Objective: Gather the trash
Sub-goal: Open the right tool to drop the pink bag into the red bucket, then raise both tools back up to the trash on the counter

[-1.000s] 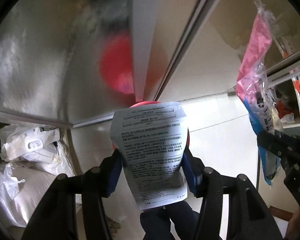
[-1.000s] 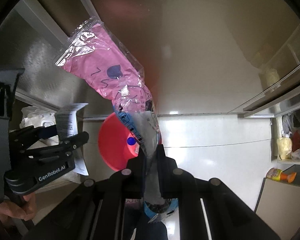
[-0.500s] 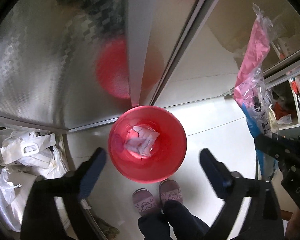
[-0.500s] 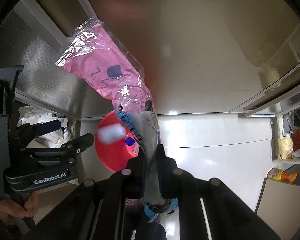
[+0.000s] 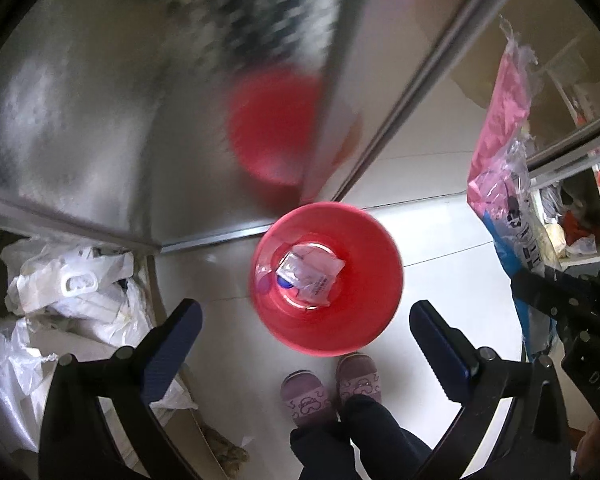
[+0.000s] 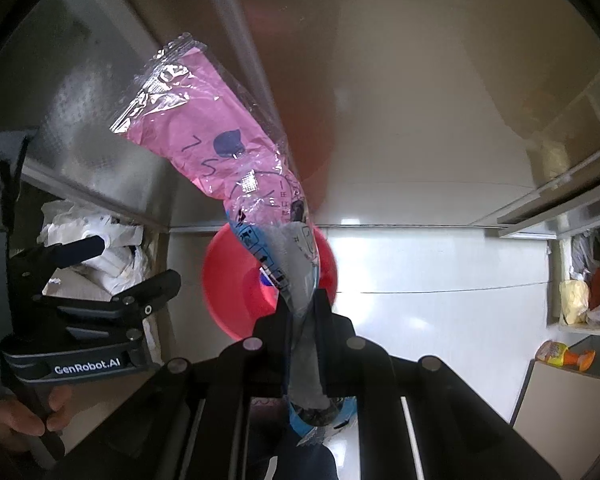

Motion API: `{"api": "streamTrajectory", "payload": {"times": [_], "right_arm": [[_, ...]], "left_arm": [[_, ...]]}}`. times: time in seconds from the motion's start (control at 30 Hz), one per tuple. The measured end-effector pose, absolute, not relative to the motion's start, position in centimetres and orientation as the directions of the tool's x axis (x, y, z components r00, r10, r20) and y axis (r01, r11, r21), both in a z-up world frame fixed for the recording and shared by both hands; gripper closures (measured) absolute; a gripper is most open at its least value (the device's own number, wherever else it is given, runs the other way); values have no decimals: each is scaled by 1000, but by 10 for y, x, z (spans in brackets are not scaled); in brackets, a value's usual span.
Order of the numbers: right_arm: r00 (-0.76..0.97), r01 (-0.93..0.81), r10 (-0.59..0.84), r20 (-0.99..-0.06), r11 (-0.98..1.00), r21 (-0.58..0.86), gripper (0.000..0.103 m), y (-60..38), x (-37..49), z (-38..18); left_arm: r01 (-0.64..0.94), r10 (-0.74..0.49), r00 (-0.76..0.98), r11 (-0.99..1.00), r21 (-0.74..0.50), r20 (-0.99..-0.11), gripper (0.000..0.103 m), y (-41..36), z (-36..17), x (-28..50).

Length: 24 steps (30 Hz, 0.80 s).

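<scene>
A red bin [image 5: 380, 312] stands on the white floor below me, with a white printed paper [image 5: 312, 272] lying inside over a blue-capped item. My left gripper [image 5: 304, 308] hangs above the bin; its jaws are opening wide and nothing is between them. It also shows at the left of the right wrist view as the left gripper [image 6: 134, 262]. My right gripper [image 6: 302, 300] is shut on a crumpled pink and blue plastic wrapper [image 6: 220, 136], which sticks up over the bin [image 6: 228, 280]. The same wrapper [image 5: 500, 128] hangs at the right edge of the left wrist view.
White plastic bags [image 5: 60, 300] are piled at the left, behind a metal frame. Frosted metal panels rise behind the bin. A person's slippered feet [image 5: 332, 384] stand just in front of it. A cluttered shelf [image 5: 572, 220] is at the right, and an orange-yellow object [image 6: 564, 356] lies low right.
The left jaws opened wide and the printed paper dropped from them into the red bin. The right gripper kept its hold on the wrapper.
</scene>
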State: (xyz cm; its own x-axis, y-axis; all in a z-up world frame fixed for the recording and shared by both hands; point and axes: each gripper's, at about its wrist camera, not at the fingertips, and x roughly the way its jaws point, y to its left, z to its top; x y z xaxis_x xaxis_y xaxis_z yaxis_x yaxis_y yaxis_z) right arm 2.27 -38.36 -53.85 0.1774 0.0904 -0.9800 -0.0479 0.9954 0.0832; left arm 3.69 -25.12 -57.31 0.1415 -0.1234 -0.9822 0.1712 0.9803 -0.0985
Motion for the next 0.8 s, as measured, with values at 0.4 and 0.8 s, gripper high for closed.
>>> {"api": "streamTrajectory", "payload": {"times": [0.4,0.8], "right_arm": [[107,-132,136,-985,984,121,90,-347,27,-575],[122,-155,86,-989,986,66,35,-338,21,-547]], "left_arm": [[107,-83,117,992,-70,-990,0,-215,-591,26],[61,-43,137,998,-35,-990,0,-203,-545,10]]}}
